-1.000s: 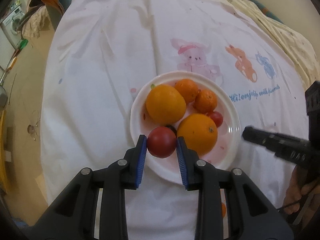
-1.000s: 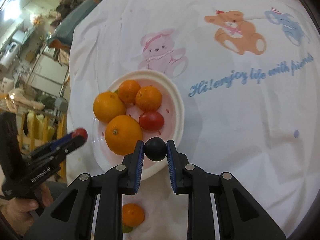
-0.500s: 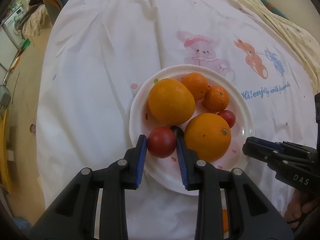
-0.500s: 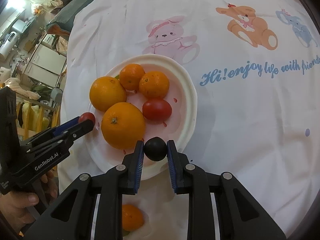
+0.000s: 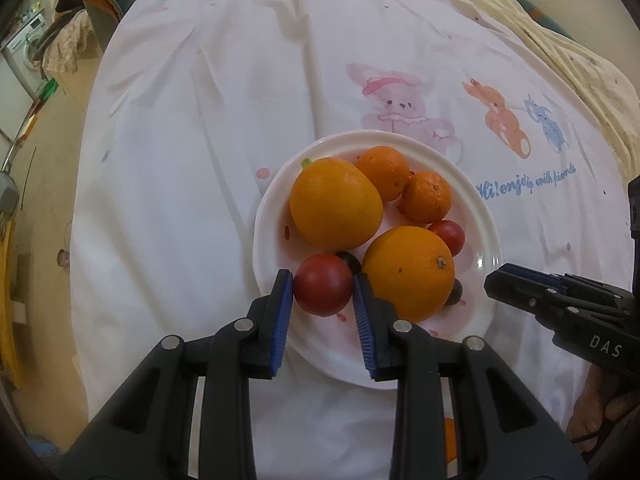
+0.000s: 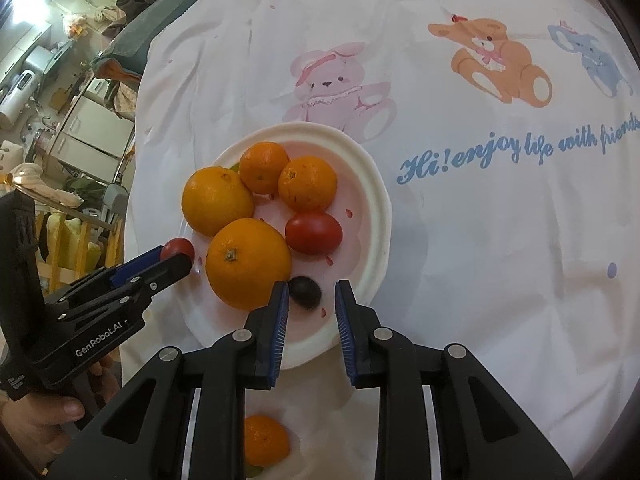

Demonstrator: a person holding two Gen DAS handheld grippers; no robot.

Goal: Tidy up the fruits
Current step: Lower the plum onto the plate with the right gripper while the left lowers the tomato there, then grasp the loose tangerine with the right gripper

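A white plate (image 5: 474, 320) (image 6: 376, 216) on the cartoon-print cloth holds two large oranges (image 5: 335, 204), two mandarins (image 5: 426, 196) and a red tomato (image 6: 314, 232). My left gripper (image 5: 322, 278) is shut on a second red tomato (image 5: 323, 290), just above the plate's near-left part. It shows in the right wrist view too, the left gripper (image 6: 176, 258) at the plate's left edge. My right gripper (image 6: 312, 287) stands slightly open over the plate's near rim. A small dark fruit (image 6: 305, 291) lies on the plate between its pads, with a gap on the right.
One mandarin (image 6: 264, 440) lies on the cloth, off the plate and under my right gripper. A hand (image 6: 44, 420) holds the left gripper's handle. Beyond the cloth's left edge are furniture and a floor. The cloth spreads wide behind and to the right of the plate.
The dark fruit has left my right gripper's pads and now rests on the plate. Both views have drawn nearer the plate. The left gripper still grips its tomato.
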